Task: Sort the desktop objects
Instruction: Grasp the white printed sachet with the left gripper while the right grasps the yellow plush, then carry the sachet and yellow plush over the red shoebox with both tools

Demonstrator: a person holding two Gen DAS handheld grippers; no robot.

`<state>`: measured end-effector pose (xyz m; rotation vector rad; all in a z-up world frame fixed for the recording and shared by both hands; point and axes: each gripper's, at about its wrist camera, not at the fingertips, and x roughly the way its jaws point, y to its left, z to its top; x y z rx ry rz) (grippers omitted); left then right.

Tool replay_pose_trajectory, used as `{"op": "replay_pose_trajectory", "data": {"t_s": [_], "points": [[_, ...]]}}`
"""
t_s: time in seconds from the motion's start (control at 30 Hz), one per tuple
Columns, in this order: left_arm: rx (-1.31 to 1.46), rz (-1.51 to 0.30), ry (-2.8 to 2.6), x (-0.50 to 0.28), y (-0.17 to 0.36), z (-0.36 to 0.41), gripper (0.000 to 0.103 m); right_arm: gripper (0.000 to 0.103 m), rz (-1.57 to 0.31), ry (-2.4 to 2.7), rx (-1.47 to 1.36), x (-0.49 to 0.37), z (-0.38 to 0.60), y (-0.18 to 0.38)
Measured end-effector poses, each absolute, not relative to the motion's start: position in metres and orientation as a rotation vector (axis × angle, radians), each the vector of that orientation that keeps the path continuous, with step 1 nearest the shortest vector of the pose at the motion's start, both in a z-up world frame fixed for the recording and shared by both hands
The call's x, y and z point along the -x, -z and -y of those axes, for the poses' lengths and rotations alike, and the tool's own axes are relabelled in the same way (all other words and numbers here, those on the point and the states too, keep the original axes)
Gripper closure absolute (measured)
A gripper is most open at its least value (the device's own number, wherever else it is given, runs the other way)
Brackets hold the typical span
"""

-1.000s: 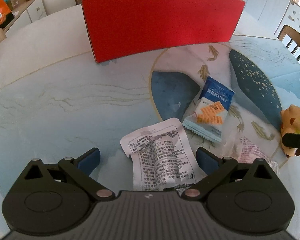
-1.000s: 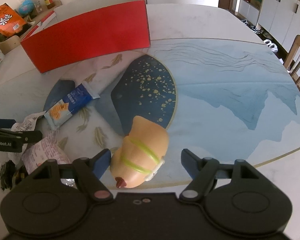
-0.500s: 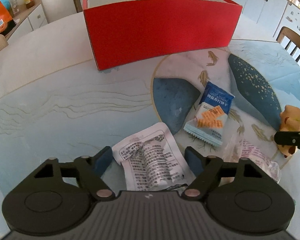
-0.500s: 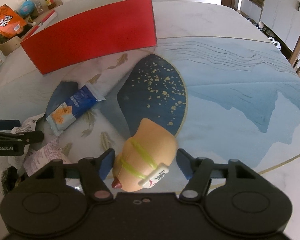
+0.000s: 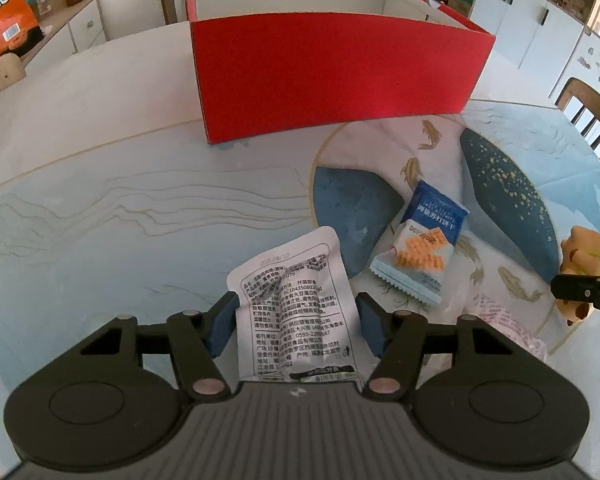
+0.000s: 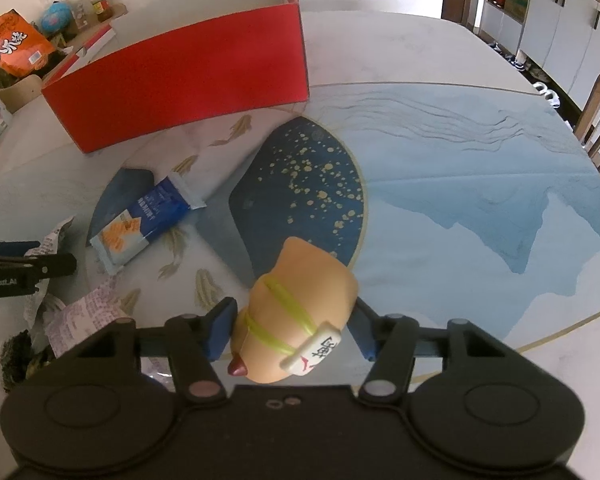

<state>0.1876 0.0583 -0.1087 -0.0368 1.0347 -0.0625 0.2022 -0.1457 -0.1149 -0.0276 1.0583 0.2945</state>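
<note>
Blue-padded left gripper (image 5: 296, 322) is closing around a white printed snack pouch (image 5: 296, 308) on the worktop (image 5: 100, 216), pads touching its edges. Right gripper (image 6: 292, 326) is closing on a tan toy figure (image 6: 300, 312). Beyond lie a blue cracker packet (image 5: 420, 246) and a red box (image 5: 332, 80).

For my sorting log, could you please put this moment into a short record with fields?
surface: table with blue, white and gold pattern
container: red cardboard box, open top, at the back
left gripper: closing around the white printed snack pouch
right gripper: closing around the orange toy figure with green bands
loose: blue and white cracker packet, flat on the table
</note>
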Motion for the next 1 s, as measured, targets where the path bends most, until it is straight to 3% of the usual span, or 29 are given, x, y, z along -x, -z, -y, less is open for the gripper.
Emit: {"op": "replay_pose_trajectory", "data": {"t_s": [1.0], "points": [[0.125,-0.977,0.071,-0.162,0.065,-0.064,0.041,0.045,-0.969,-0.354,-0.006,-0.183,0.157,0.073]]}}
